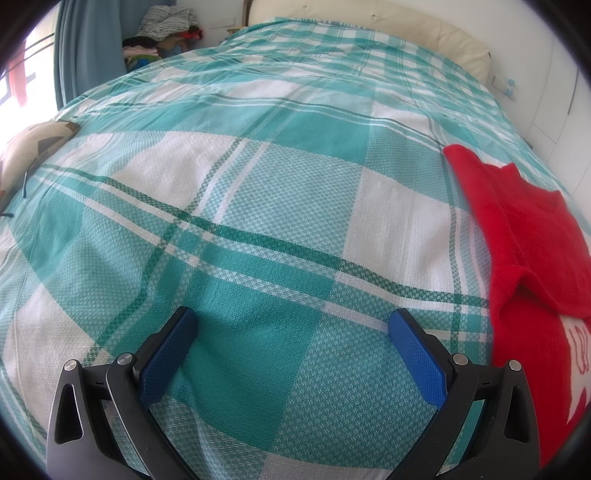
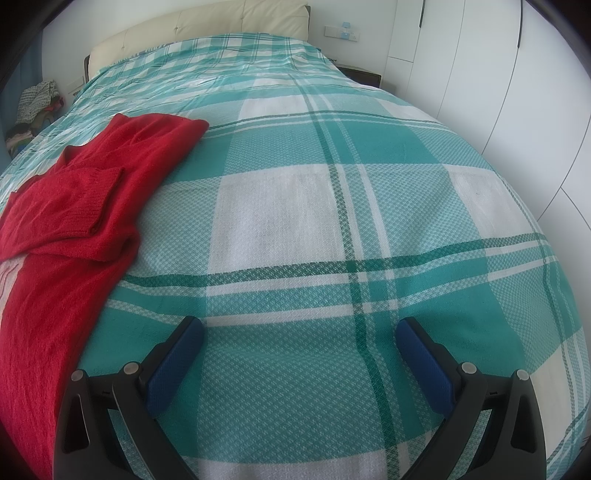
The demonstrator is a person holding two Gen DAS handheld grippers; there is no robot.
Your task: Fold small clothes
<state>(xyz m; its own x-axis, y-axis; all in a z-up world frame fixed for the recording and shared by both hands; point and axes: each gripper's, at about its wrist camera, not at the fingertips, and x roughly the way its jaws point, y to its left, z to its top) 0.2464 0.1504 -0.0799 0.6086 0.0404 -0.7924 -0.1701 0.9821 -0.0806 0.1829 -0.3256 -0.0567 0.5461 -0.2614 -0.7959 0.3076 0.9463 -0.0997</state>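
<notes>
A red knitted sweater is laid on a bed covered by a teal and white plaid bedspread. In the right wrist view the sweater is seen at the left side of the frame, with one ribbed-cuffed sleeve folded across the body of the garment; a patch of white with red lettering is glimpsed at the far left edge, but it cannot be read. In the left wrist view the same sweater is found at the right edge, so it is placed between the two grippers.

The left gripper is held above bare bedspread, just beside the sweater's edge but not touching it. Its jaws are spread wide, and nothing is held between the blue pads. The right gripper is likewise held over bare bedspread to the right of the garment, its jaws spread wide apart and empty.

A cream padded headboard is seen at the far end of the bed. A heap of mixed clothing is piled in the corner beside a blue curtain. White wardrobe doors are lined along the right-hand wall, and a beige cushion is seen at the left edge of the bed.
</notes>
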